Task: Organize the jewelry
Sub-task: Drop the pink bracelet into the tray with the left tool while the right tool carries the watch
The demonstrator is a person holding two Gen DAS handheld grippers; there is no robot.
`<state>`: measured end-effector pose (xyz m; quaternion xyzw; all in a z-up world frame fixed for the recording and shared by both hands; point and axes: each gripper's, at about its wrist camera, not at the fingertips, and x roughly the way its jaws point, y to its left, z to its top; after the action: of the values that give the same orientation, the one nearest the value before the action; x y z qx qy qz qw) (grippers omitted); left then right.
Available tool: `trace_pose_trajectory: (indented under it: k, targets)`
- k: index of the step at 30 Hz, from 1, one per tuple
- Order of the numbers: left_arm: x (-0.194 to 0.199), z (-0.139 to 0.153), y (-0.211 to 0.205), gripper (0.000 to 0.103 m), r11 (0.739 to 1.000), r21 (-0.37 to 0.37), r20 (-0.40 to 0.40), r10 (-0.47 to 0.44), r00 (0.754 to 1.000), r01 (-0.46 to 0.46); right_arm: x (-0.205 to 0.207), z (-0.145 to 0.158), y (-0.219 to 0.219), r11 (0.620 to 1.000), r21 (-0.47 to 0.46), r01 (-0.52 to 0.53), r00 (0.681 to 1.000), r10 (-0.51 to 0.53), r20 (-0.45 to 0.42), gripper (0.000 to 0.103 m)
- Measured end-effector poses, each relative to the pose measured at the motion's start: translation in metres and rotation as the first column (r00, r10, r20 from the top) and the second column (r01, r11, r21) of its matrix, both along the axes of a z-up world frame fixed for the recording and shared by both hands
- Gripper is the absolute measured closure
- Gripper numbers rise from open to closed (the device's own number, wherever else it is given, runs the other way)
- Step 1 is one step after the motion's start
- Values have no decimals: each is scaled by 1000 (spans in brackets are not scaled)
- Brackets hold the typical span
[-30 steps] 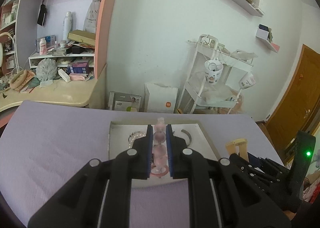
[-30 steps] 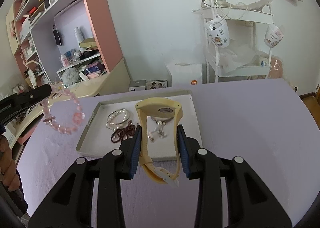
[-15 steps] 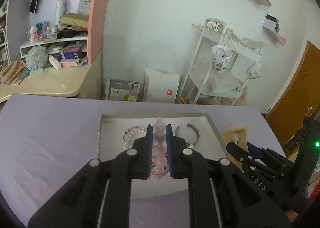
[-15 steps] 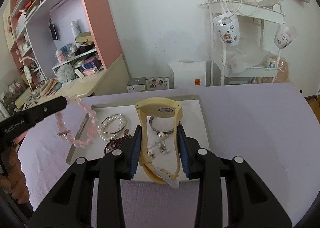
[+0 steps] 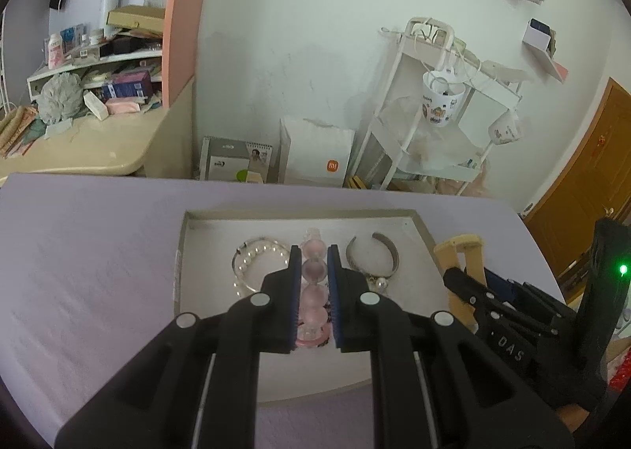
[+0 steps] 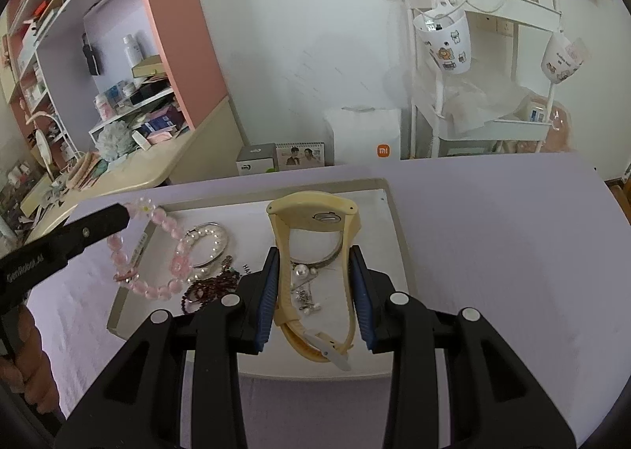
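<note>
My left gripper [image 5: 313, 252] is shut on a pink bead bracelet [image 5: 314, 291] and holds it above the white tray [image 5: 299, 374]; in the right wrist view the bracelet [image 6: 157, 252] hangs over the tray's left edge [image 6: 130, 275]. My right gripper [image 6: 314, 252] is shut on a yellow watch [image 6: 311, 212] above the tray's middle; the watch [image 5: 459, 252] shows at the tray's right in the left wrist view. In the tray lie a pearl bracelet [image 5: 252, 259], a silver cuff [image 5: 374, 256], a dark bead bracelet [image 6: 209, 287] and pearl earrings [image 6: 303, 275].
The tray sits on a lilac table [image 6: 493, 252]. Behind the table stand a calendar [image 5: 236, 161], a white box [image 5: 315, 157], a white trolley with hanging cups [image 5: 437, 106] and a cluttered desk with shelves [image 5: 79, 114].
My left gripper has carried the pink bracelet right and down, from beside the tray to over its left part. The right gripper with the watch has stayed over the tray, slightly lower.
</note>
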<state>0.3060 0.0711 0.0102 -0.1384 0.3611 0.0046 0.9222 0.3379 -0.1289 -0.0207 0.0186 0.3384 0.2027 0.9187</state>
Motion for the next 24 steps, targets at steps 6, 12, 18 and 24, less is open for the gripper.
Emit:
trace_pose_trajectory:
  k: [6, 12, 18, 24]
  targets:
    - [-2, -13, 1, 81, 1000, -31, -34, -4, 999, 3, 3, -2, 2, 1000, -5, -7, 1000, 7, -6, 67]
    - [-8, -14, 11, 76, 999, -29, -30, 41, 999, -42, 4, -2, 4, 1000, -9, -6, 1000, 6, -9, 67]
    - [-15, -11, 29, 67, 993, -37, -17, 111, 994, -112, 11, -9, 9, 1000, -16, -14, 1000, 13, -24, 67]
    - [-19, -8, 40, 66, 988, -36, -7, 148, 989, -148, 14, -16, 19, 999, -22, -34, 999, 33, -33, 66]
